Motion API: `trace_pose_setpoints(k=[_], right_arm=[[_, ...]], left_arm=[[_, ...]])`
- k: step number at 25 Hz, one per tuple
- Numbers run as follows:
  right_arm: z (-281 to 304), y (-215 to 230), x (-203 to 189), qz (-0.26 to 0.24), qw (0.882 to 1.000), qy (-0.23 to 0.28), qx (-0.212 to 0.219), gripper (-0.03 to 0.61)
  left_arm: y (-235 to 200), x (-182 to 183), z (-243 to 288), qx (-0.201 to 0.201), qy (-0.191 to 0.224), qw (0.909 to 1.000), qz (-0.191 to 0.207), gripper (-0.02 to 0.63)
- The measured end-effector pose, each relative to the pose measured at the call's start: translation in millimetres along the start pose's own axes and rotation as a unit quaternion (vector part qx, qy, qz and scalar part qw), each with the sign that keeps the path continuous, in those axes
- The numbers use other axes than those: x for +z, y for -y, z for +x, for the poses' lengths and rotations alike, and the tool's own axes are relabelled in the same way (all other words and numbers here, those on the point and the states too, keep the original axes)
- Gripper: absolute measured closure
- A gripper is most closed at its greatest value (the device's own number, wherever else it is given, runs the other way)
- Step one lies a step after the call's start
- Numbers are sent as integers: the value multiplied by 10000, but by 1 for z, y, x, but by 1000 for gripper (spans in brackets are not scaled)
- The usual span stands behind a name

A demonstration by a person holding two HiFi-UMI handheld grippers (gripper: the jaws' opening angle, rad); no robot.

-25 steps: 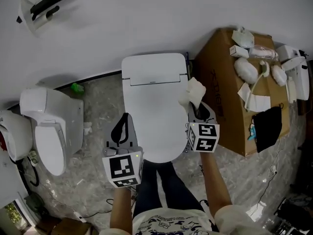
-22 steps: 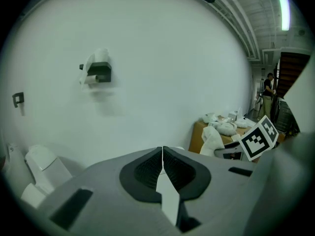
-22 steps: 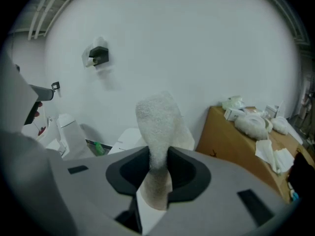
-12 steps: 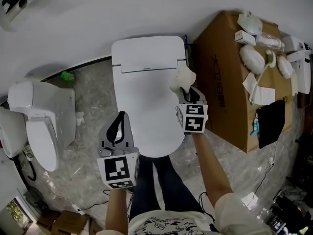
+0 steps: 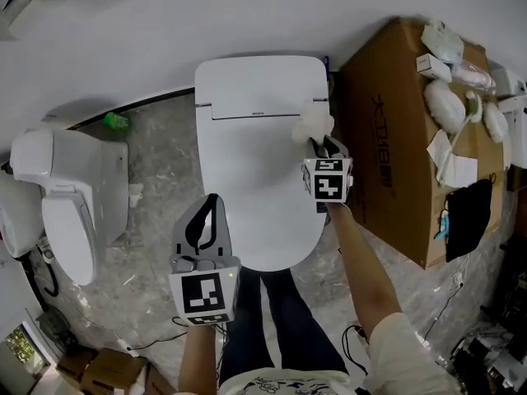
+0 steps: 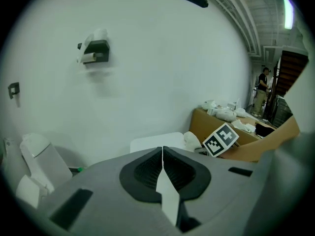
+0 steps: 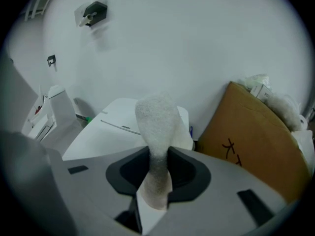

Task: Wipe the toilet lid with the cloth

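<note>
Head view: the toilet lid (image 5: 259, 179) lies closed, its long axis running 12 to 6 o'clock, hinge end at 12 against the wall. The right hand-held gripper (image 5: 322, 144) is over the lid's right rear edge, at about 2 o'clock on the lid. The cloth (image 5: 313, 124) bunches out ahead of it toward 12. I cannot tell from here whether the cloth touches the lid. The cardboard box (image 5: 395, 138) stands just beside it at 3. Nearly all the unwiped surface spreads from that gripper toward 7 and 8 o'clock. The left hand-held gripper (image 5: 206, 216) hangs off the lid's left edge near 8, beside it and not over it.

Left gripper view: the jaws are pressed together with nothing between them. The lid's far end shows just past them at 12, and the other gripper's marker cube (image 6: 220, 139) sits at 2.

Right gripper view: the jaws are clamped on the cloth. It stands up between them as a white fleecy tongue, with a tail hanging below. The lid lies ahead and off toward 10 o'clock, the box at 3.

My read: the right hand is the one placed to wipe, and its stroke should sweep leftward and back toward the front rim.
</note>
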State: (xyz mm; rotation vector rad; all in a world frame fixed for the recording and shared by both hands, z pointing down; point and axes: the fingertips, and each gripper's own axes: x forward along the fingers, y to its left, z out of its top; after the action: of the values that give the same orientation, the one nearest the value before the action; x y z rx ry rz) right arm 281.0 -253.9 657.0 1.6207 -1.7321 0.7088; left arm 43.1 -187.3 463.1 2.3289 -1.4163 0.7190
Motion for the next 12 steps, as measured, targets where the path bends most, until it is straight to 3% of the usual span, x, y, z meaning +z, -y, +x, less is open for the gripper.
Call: trace_pose_setpoints(k=[6,12], right_arm=[[37,9,-7,-143,9994,-320,-33,482],[65,9,-20,-968,9921,-799,-12,480]], left_arm=[[-4,-19,-1,33,-121,9999,-22,601],[0,-36,-3,11,-241,9997,-70,601]])
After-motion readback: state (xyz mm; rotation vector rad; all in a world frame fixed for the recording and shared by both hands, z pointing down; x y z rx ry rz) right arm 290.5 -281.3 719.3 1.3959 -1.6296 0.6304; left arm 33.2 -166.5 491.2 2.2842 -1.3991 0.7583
